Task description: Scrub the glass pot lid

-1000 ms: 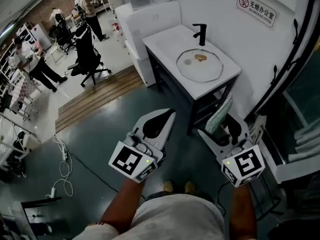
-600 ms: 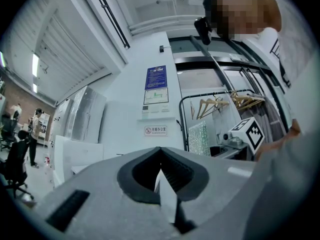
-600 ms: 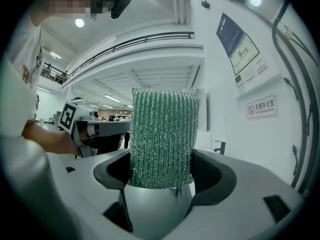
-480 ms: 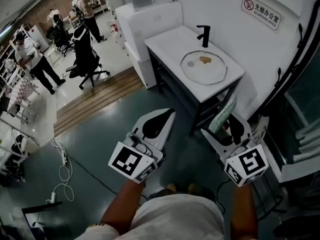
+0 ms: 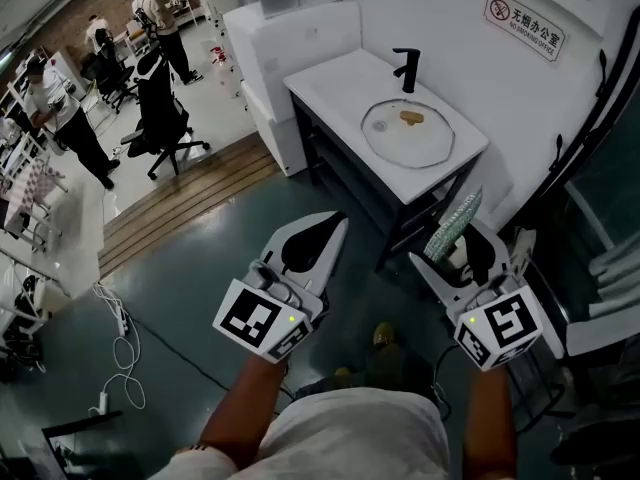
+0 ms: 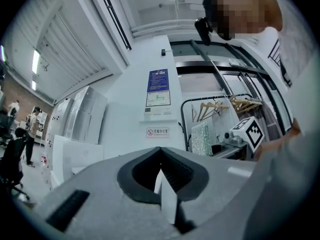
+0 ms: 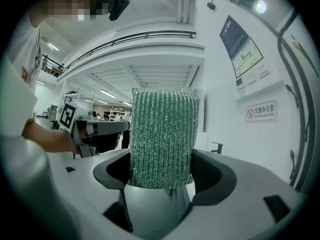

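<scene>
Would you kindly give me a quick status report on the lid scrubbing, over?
Left gripper shut, empty. Right gripper shut on green sponge. Glass lid flat on counter by tap, not yet reached. Nothing seen in the way.

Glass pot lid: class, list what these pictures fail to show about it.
- Head view: glass pot lid is small; the brown bit on or under it can't be identified.
- Right gripper view: lid hidden behind the right gripper and its green pad.
- Left gripper view: left gripper blocks it.
</scene>
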`<state>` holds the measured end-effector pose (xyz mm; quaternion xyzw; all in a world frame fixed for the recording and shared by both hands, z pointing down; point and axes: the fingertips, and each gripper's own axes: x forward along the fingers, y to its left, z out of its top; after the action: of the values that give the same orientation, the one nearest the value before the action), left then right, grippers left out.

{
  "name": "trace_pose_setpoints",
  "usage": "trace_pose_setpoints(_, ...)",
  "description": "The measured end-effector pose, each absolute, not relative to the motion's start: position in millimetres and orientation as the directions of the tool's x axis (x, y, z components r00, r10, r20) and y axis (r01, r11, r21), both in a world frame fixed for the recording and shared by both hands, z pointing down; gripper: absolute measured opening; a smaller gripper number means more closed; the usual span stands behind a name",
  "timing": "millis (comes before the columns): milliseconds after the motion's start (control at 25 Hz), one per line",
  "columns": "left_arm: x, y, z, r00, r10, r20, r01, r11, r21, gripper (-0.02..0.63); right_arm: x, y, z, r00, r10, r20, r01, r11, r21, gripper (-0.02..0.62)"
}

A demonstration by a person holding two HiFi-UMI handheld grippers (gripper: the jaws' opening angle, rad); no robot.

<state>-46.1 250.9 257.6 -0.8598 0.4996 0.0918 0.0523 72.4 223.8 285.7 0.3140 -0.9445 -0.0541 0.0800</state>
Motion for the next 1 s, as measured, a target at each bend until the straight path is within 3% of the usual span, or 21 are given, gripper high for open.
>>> trace_pose_setpoints(440,-59,205,262,0.478,-0.857,-0.190,-0.874,-0.486,-0.005,0.015,63,176,294,-0.794,-0.595,0.126,-0.580,0.803,0.138,0.348)
trace_pose_setpoints(1000,-61,66,261,0.454,-0.873,-0.176,-0.888,-0.459,-0.017,0.015,68,33,291,-0.807,-0.580,0.111,-0.566,0.814,0.132,0.348)
